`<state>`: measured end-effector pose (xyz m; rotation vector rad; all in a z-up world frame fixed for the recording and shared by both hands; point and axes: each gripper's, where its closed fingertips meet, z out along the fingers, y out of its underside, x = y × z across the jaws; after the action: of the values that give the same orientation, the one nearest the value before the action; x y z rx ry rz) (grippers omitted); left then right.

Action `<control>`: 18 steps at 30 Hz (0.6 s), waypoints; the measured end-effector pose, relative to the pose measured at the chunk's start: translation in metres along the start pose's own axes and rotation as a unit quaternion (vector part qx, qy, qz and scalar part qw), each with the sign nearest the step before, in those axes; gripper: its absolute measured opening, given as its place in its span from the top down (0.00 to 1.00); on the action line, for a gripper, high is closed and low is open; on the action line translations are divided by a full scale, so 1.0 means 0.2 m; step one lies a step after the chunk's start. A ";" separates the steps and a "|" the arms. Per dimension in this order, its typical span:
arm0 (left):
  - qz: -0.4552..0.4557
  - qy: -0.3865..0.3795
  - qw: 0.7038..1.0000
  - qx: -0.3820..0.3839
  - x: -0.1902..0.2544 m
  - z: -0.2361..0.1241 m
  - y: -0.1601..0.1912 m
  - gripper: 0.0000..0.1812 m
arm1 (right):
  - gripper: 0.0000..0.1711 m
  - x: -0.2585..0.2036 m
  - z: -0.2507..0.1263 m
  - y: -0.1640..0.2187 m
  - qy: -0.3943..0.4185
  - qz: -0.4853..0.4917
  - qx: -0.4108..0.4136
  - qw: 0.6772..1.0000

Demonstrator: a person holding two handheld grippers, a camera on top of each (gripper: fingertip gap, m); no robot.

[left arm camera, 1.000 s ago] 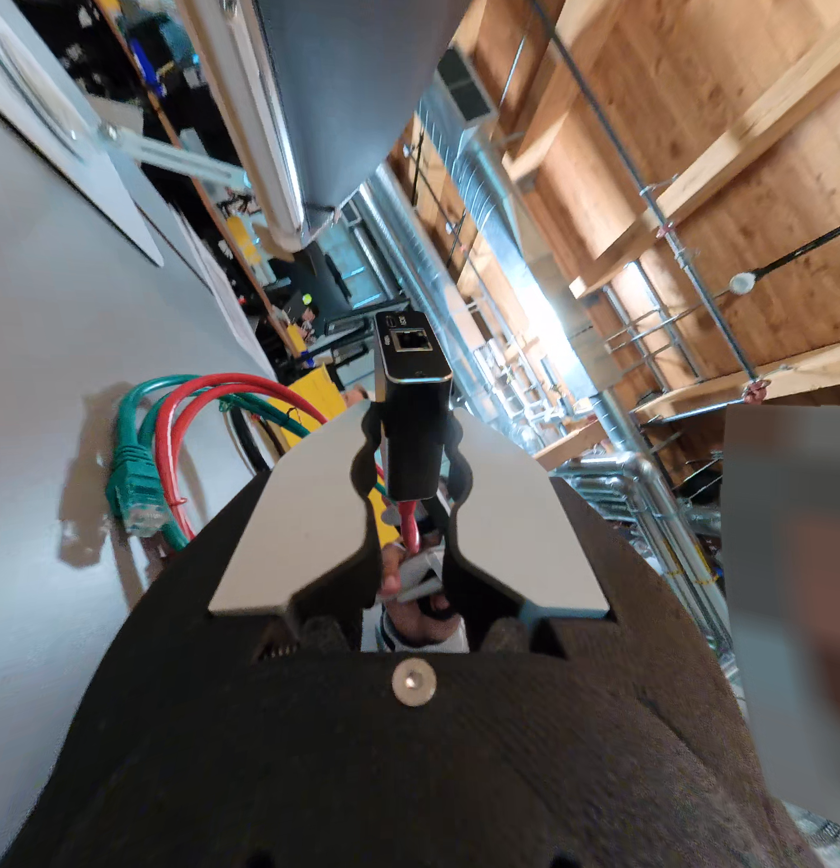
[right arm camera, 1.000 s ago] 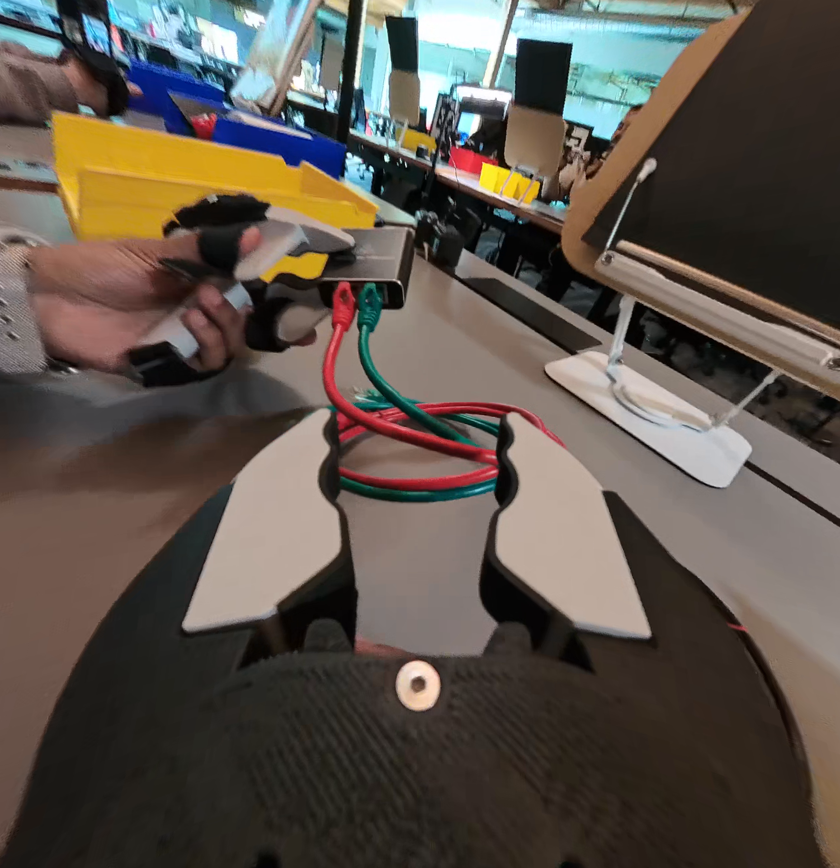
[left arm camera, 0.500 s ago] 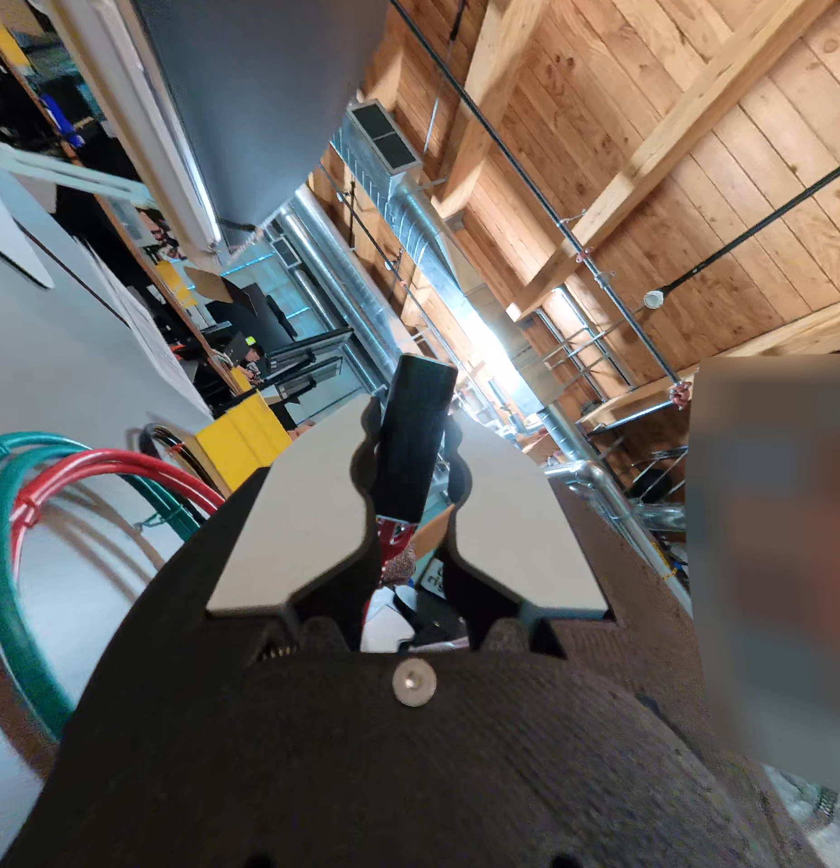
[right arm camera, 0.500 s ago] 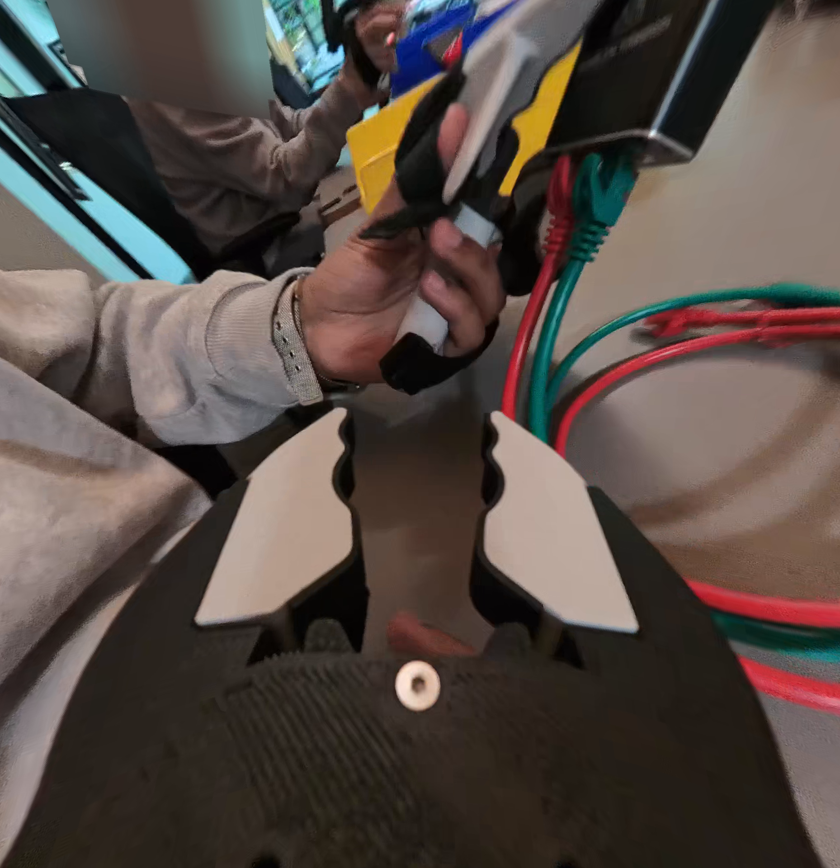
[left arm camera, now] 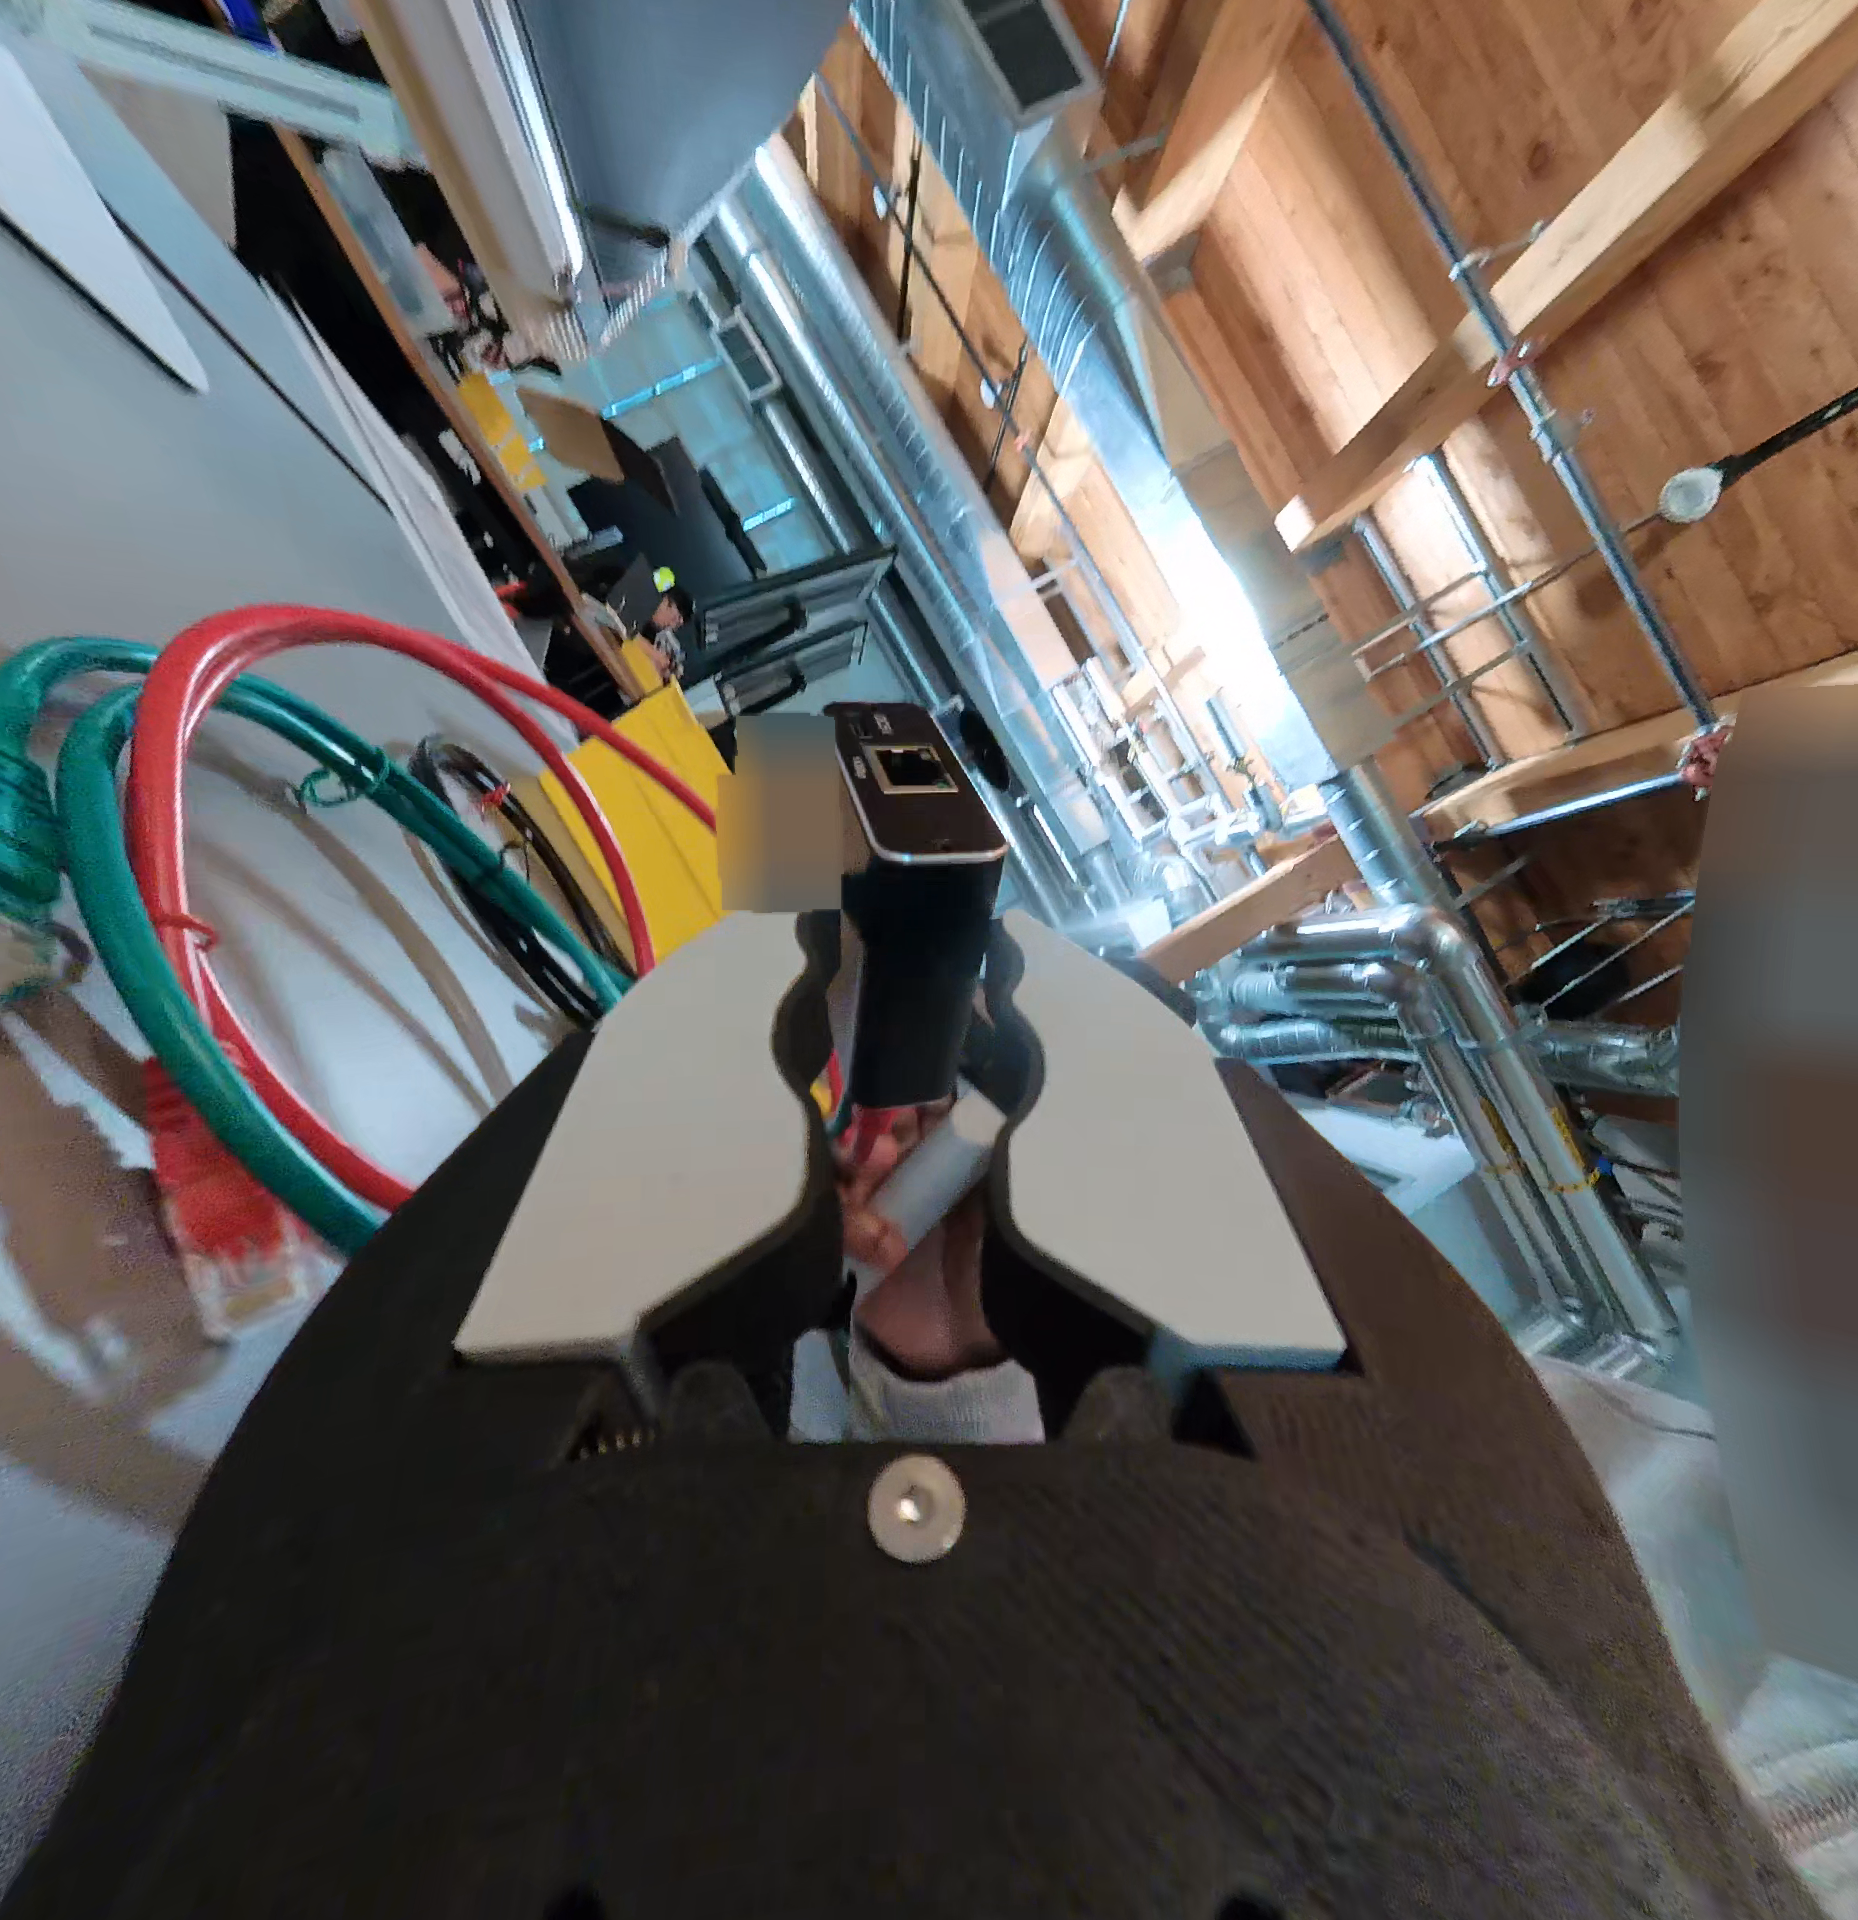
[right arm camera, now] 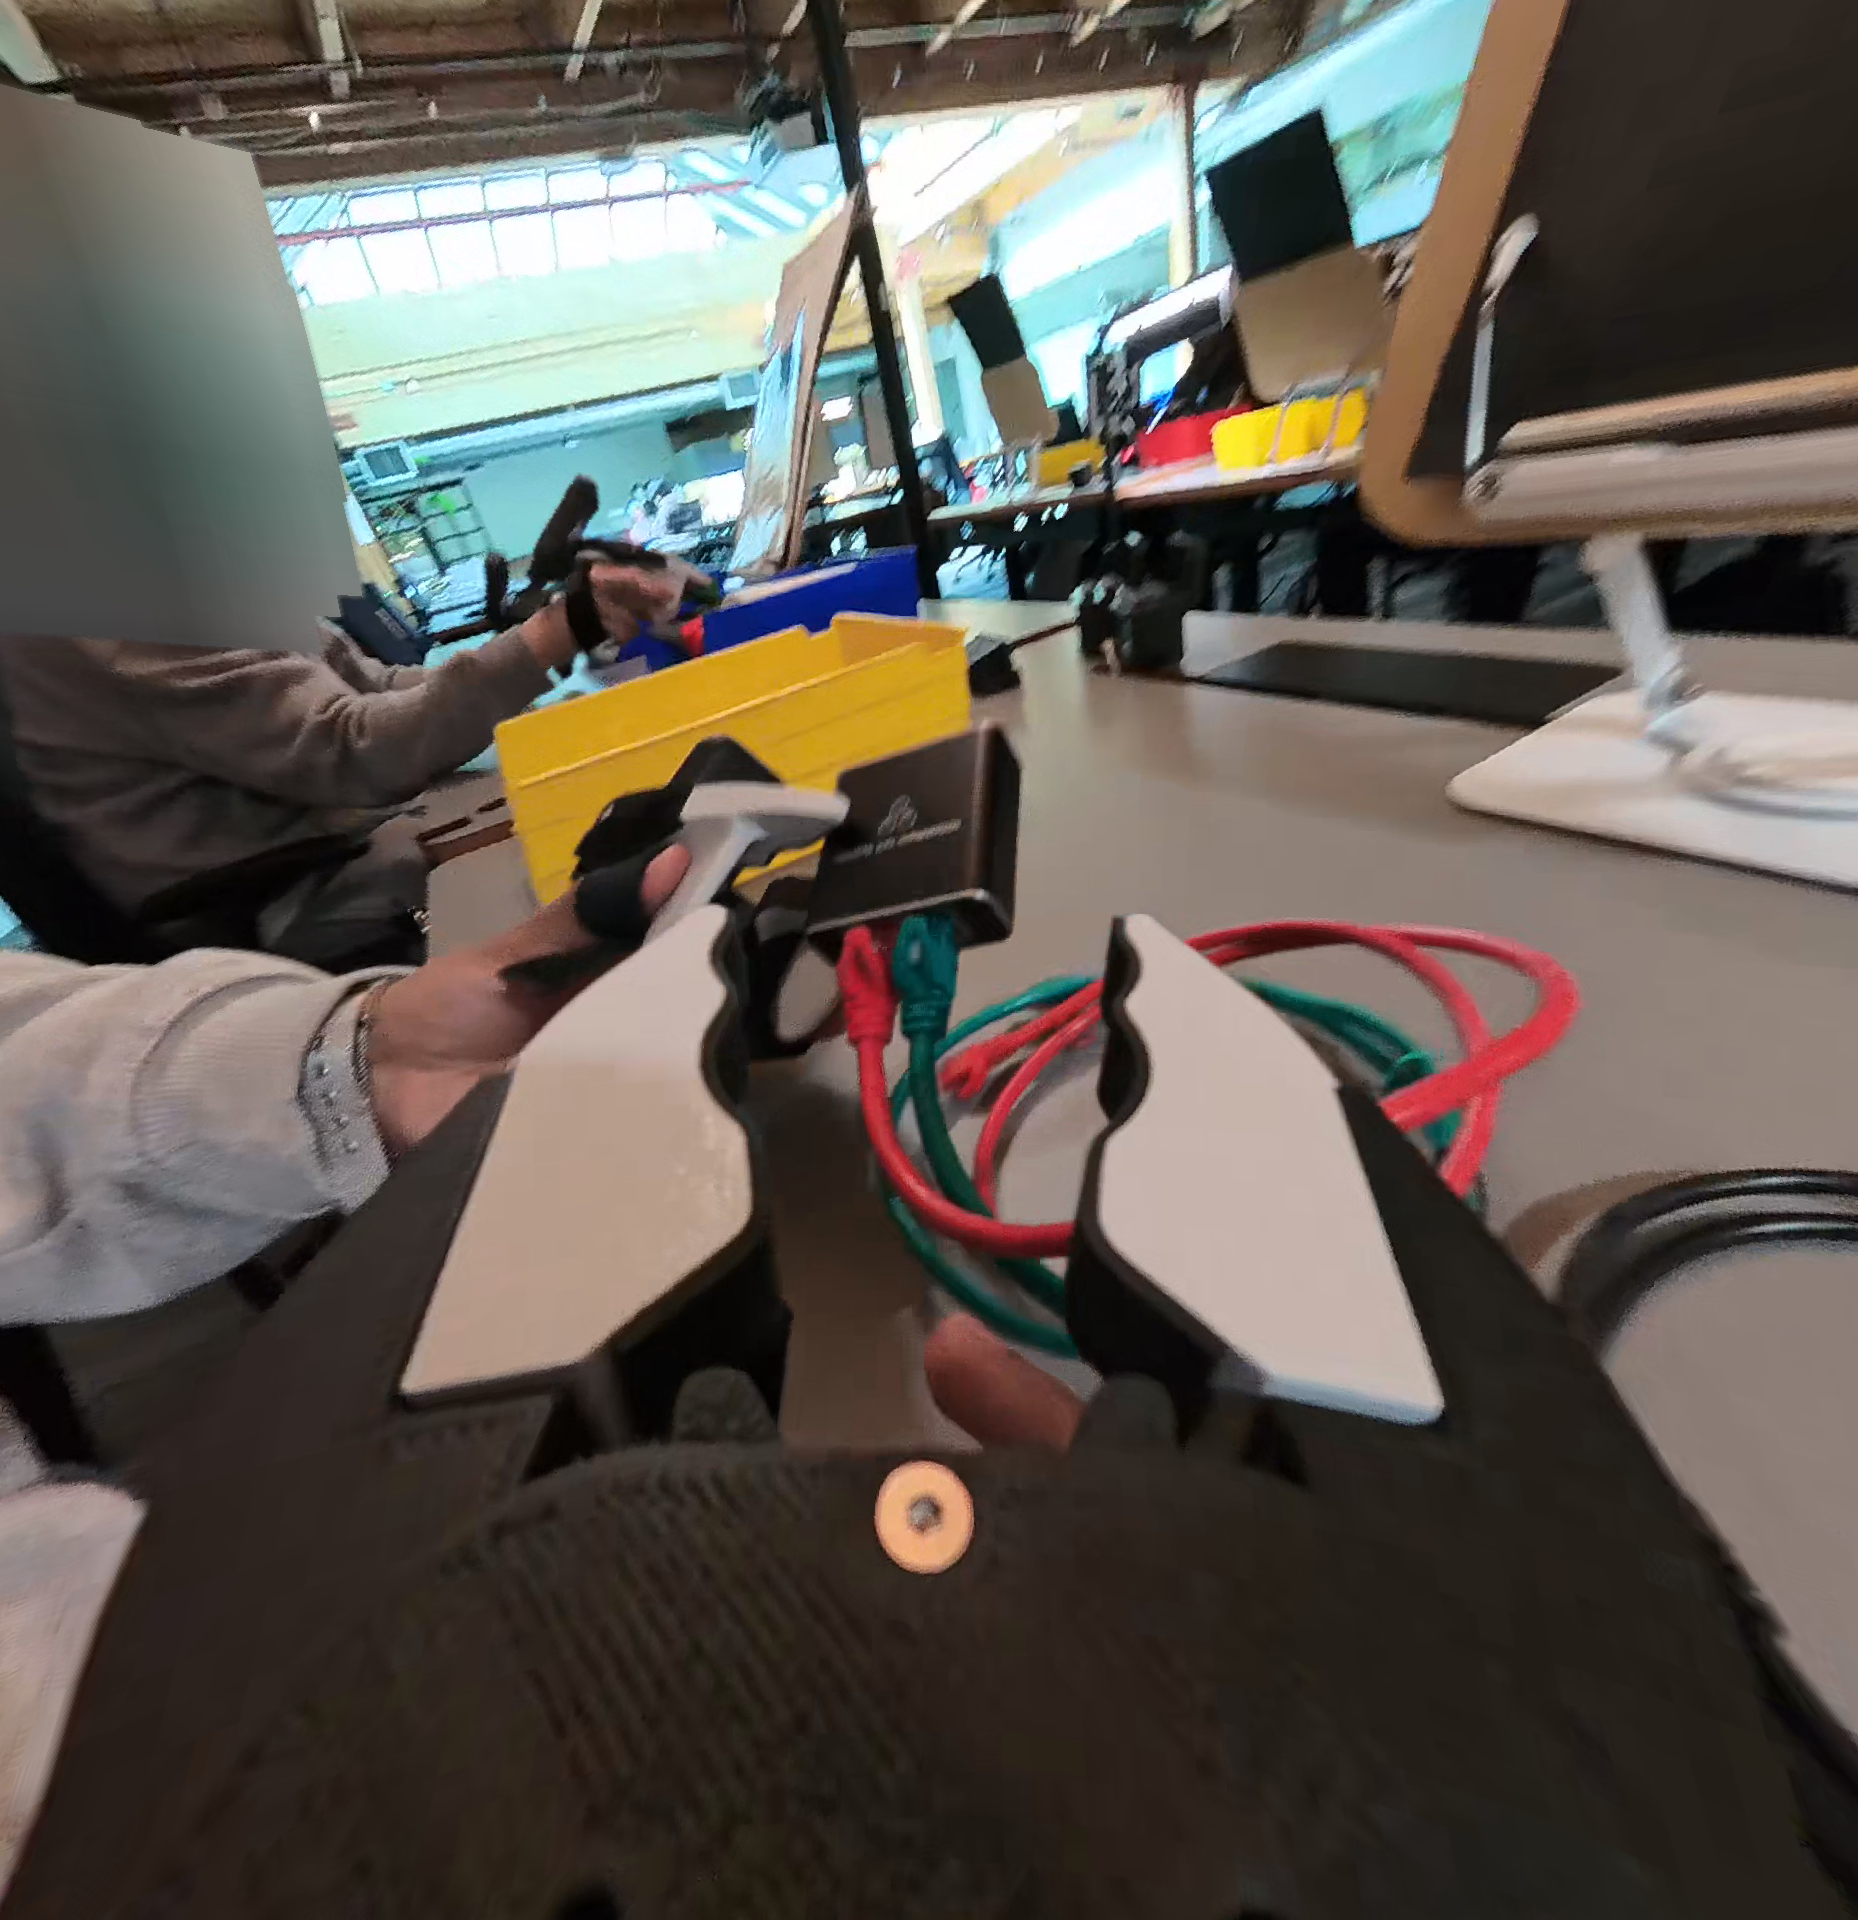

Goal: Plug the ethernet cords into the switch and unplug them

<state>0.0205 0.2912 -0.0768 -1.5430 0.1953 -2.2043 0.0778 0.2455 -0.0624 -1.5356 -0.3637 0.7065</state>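
The left tool is clenched on the black switch, holding it off the grey desk with one empty port on the switch's far end facing away from the camera. In the right wrist view the switch sits left of centre above the desk, gripped by the left tool, and a red cord and a green cord are plugged side by side into its near face, red on the left. Both cords drop from the switch and run in loose loops on the desk to the right, where a free red plug lies among them. The right tool is released, its fingers spread wide with nothing between them, just near of the two plugged ends. A yellow bin stands on the desk behind the switch, and a white stand sits at the far right. A black cable curls on the desk at the near right.
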 end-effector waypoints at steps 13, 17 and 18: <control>-0.055 0.050 0.966 -0.249 0.05 0.07 0.46 1.00 | 0.88 0.19 -0.16 -0.18 -0.013 0.064 0.104 0.992; -0.035 0.036 0.974 -0.223 0.04 0.08 0.41 1.00 | 0.88 0.13 -0.08 -0.07 -0.030 0.076 0.048 0.996; -0.036 0.031 0.973 -0.228 0.02 0.07 0.41 1.00 | 0.88 0.11 -0.07 -0.05 -0.033 0.065 0.038 0.997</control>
<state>0.0546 0.2183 -0.0968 -1.7301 0.7198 -2.3794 0.1050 0.2506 -0.0578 -1.4769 -0.2850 0.8640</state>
